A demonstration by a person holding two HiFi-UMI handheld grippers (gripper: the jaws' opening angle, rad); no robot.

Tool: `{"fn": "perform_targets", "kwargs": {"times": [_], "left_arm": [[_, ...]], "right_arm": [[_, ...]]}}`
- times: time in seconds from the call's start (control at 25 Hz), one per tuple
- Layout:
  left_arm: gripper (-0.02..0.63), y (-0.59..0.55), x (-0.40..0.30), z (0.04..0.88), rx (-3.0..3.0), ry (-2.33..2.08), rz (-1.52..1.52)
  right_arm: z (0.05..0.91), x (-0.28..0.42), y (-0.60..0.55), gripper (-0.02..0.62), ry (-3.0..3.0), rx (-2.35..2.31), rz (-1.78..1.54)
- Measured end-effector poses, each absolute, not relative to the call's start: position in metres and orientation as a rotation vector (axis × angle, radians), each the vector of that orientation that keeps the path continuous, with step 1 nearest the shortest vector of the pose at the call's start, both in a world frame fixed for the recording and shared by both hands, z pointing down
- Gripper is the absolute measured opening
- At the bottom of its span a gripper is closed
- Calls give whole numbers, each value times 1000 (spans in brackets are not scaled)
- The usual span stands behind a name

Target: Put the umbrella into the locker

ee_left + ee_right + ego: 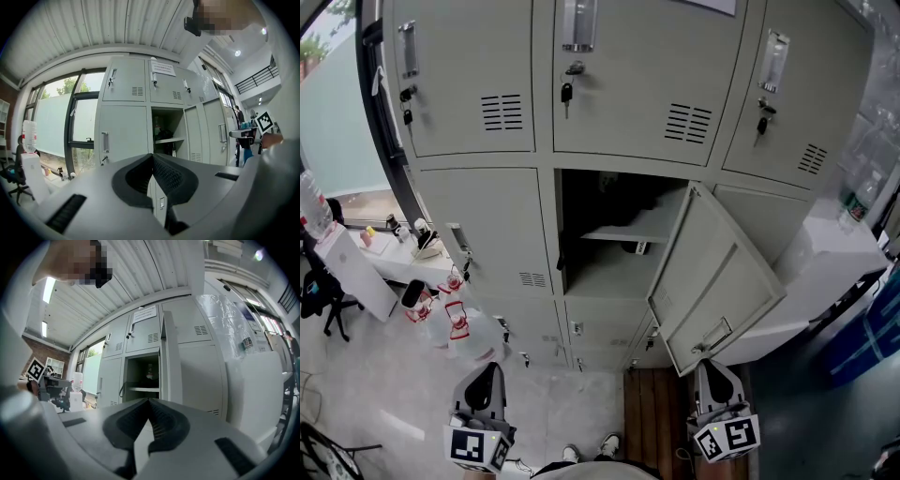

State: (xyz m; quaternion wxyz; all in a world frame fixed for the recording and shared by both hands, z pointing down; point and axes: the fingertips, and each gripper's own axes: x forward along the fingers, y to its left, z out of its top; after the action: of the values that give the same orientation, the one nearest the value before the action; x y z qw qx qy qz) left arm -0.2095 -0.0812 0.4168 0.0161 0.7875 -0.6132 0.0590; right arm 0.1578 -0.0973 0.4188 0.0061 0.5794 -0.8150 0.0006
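The umbrella is, as far as I can make out, the dark bundle lying on the shelf inside the open locker compartment, just above the middle of the head view. The shadow in there hides its shape, so I cannot be sure of more than that. A small dark piece shows just under the front edge of the shelf. The compartment's door stands swung out to the right of the opening, its lower corner reaching down toward the bottom right of the frame.

Neither gripper carries anything. My left gripper sits at the lower left of the head view, and in the left gripper view its ribbed pads meet with nothing between them. My right gripper sits at the lower right, just below the door's corner. In the right gripper view its jaws are likewise closed tip to tip and empty. Both point toward the bank of lockers and are well apart from the umbrella.

Around the opening the other locker doors are closed. A key hangs in the lock directly above it. On the floor at the lower left stand clear plastic bottles, with a white desk beyond them. A wooden board lies at the foot of the lockers, between the grippers.
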Motion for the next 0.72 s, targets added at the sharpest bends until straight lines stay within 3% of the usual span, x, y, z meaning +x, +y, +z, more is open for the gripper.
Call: {"fn": "perform_targets", "kwargs": {"times": [0.72], "left_arm": [[21, -97, -197, 408, 2535, -1844, 95]], "right_arm": [[412, 160, -92, 17, -2498, 1829, -65]]}}
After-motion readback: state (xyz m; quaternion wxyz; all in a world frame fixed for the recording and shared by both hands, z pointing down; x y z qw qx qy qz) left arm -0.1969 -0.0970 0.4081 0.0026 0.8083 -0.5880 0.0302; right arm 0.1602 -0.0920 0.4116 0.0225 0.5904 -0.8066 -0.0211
